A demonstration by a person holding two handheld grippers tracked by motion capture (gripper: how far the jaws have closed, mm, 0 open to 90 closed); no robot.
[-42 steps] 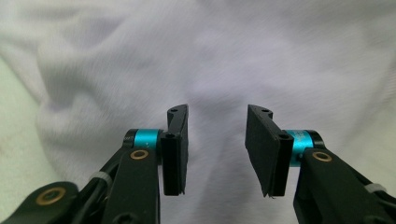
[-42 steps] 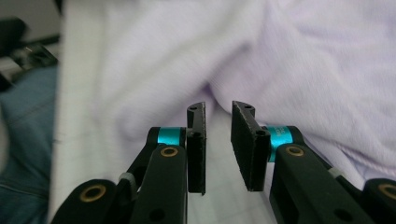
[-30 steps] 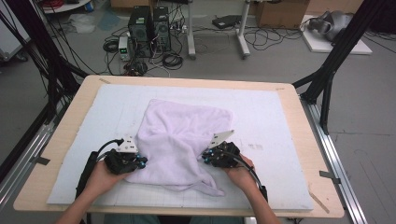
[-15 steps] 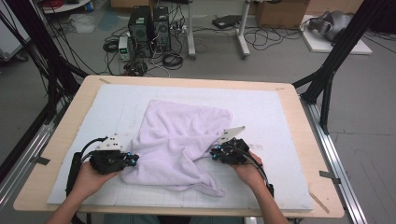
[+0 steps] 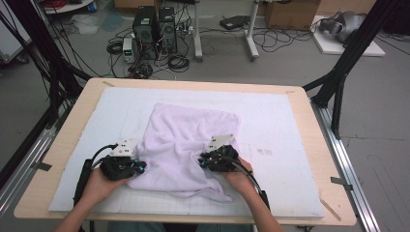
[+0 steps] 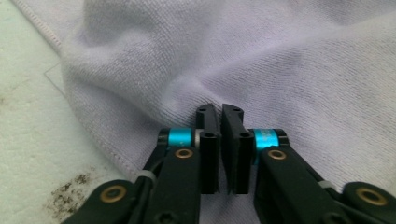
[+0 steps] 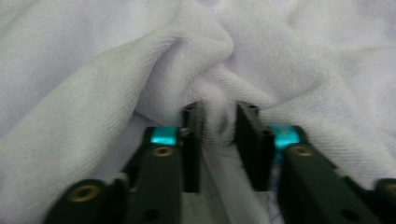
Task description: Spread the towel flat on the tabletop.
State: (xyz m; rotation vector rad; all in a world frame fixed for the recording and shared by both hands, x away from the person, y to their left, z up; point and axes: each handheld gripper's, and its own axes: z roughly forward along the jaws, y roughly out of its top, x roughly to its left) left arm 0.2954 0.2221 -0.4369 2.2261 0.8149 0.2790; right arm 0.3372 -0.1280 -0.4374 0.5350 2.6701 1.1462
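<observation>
Nearest the person, the left gripper (image 5: pixel 138 166) sits at the near-left edge of the pale lilac terry-cloth towel (image 5: pixel 188 145), which lies rumpled on the white gridded mat (image 5: pixel 270 121) in the middle of the light wooden table (image 5: pixel 309 121). In the left gripper view its jaws stand almost together with a thin fold of towel (image 6: pixel 261 70) seemingly nipped at the tips; so little cloth is caught that I judge any pull could slip it free. A little farther in, the right gripper (image 5: pixel 205 162) presses into the towel's near-right part; in the right gripper view its jaws are partly closed around a thick bunched ridge of cloth (image 7: pixel 215 126). That bunch may hold several layers, so lifting could drag the towel up in a wad. Uneven pulls could skew it toward the mat's far edge.
</observation>
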